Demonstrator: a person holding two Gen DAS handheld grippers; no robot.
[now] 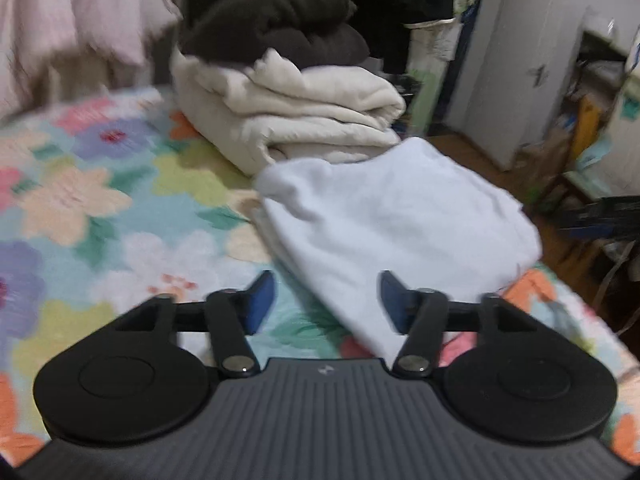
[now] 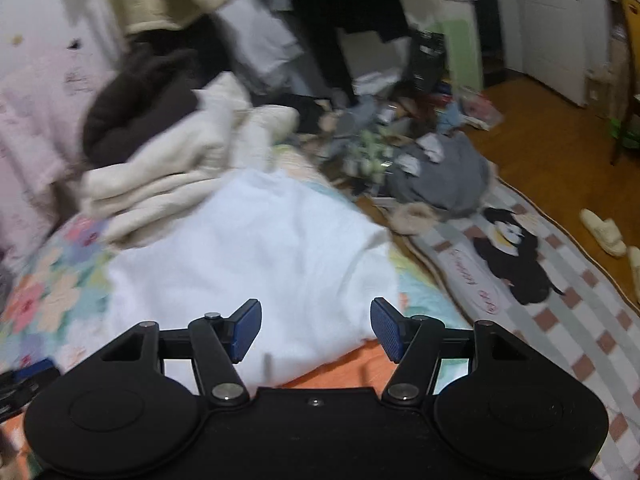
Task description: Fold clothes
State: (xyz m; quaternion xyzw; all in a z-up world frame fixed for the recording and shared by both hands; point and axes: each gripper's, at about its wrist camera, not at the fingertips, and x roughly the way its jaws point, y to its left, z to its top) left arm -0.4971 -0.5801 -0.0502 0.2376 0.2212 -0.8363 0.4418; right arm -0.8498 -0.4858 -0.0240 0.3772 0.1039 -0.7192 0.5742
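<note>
— Looking down your left gripper (image 1: 327, 300), where do you find the garment?

— You have the folded white garment (image 1: 396, 216) lying on the floral bedspread (image 1: 100, 208), running from 12 toward 2 o'clock of the fingertips. Its near edge sits under the right pad (image 1: 394, 300), but neither pad presses it: your jaws stand apart with nothing clamped.

— And your right gripper (image 2: 316, 330)?

— Same story. Its blue pads are spread wide above the same white garment (image 2: 256, 248), which fills the view from 10 to 1 o'clock; nothing is pinched between them.

— What lies beyond it?

— At 11 o'clock you see a folded cream blanket (image 1: 292, 116) just behind the garment, with a dark brown blanket (image 1: 276, 20) stacked on top. At 3 o'clock of your right gripper, a striped floor mat (image 2: 560, 304) lies on the wood floor.
</note>
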